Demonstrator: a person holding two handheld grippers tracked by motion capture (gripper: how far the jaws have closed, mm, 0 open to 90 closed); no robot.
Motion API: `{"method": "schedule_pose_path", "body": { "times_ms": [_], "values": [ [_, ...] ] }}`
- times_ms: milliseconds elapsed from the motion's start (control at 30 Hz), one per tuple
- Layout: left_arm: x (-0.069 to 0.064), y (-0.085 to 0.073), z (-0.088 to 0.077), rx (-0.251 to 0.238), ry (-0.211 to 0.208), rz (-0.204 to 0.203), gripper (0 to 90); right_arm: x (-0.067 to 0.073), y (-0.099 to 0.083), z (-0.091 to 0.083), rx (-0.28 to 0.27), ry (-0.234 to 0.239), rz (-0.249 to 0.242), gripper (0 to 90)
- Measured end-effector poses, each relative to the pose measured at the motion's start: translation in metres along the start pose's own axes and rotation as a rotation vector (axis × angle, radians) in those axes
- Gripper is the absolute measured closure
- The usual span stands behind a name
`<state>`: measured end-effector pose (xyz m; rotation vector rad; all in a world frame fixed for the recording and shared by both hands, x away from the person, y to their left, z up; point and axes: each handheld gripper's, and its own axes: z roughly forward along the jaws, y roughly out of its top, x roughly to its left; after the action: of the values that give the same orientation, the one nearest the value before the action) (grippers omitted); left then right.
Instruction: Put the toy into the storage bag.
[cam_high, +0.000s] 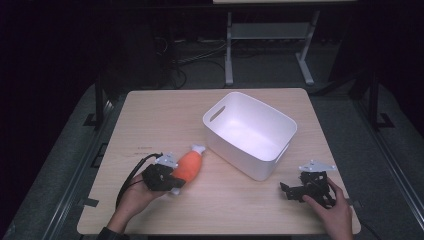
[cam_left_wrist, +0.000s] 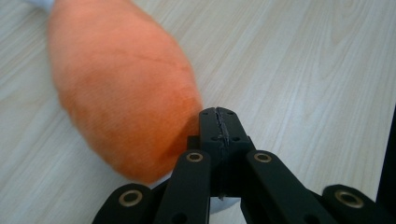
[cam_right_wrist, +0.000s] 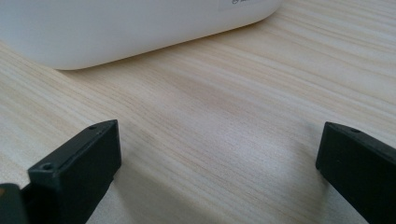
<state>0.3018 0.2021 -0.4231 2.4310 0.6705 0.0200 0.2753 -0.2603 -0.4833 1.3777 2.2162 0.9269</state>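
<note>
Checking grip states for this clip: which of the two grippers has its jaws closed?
The left gripper, beside the orange plush toy: its jaws meet with nothing between them. The right gripper stands wide open over bare table.

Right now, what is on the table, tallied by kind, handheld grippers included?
Orange plush toy: 1
White bin: 1
Handheld grippers: 2, the left gripper shut beside the toy, the right gripper open
Total: 4

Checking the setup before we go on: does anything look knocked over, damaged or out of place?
Nothing stands out. The white bin sits upright and empty on the table, and the orange plush toy lies intact beside the shut left hand-held gripper.
</note>
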Motion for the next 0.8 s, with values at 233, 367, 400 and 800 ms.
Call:
{"method": "schedule_pose_path", "body": {
  "times_ms": [233, 367, 400, 800],
  "values": [
    [0.008, -0.009, -0.009, -0.007, 0.029, -0.023, 89.6, 0.000, 0.000, 0.000, 0.000, 0.000, -0.001, 0.0],
    [0.014, -0.014, -0.015, -0.018, 0.048, -0.044, 89.7, 0.000, 0.000, 0.000, 0.000, 0.000, 0.000, 0.0],
    [0.015, -0.015, -0.017, -0.018, 0.053, -0.046, 89.6, 0.000, 0.000, 0.000, 0.000, 0.000, -0.001, 0.0],
    [0.026, -0.022, -0.023, -0.018, 0.106, -0.070, 89.7, 0.000, 0.000, 0.000, 0.000, 0.000, 0.000, 0.0]
  ]
}}
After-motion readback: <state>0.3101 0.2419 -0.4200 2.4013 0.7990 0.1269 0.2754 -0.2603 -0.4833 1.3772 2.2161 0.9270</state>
